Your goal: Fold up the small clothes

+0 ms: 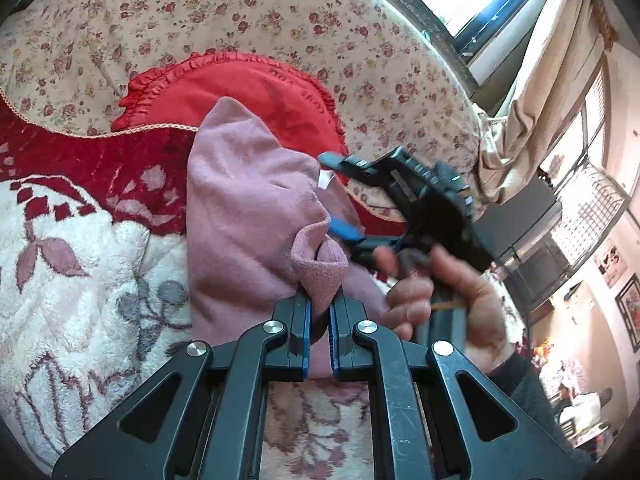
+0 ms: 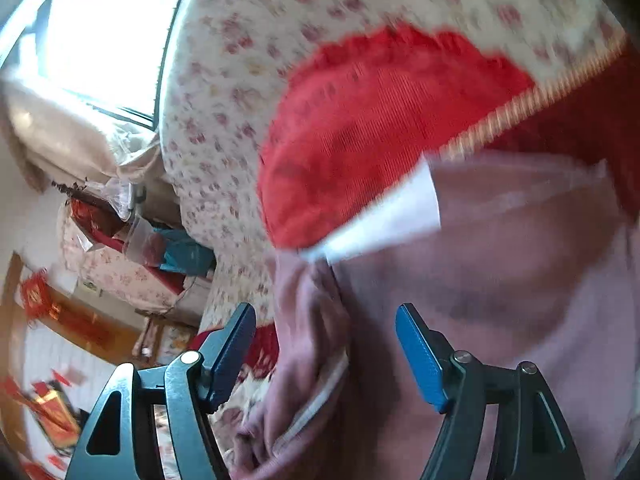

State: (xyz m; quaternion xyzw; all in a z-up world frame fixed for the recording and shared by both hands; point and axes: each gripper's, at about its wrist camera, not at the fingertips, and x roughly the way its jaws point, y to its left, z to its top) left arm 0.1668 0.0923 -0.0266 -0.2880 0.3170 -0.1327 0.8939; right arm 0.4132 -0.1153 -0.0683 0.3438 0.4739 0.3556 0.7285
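Soft pink fleece garment (image 1: 244, 216) — bunched, creased

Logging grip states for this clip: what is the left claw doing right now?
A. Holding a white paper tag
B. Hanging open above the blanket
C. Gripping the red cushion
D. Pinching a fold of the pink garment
D: in the left wrist view the left claw is closed on a bunched fold of the pink garment, while the right claw stands open around another part of it.
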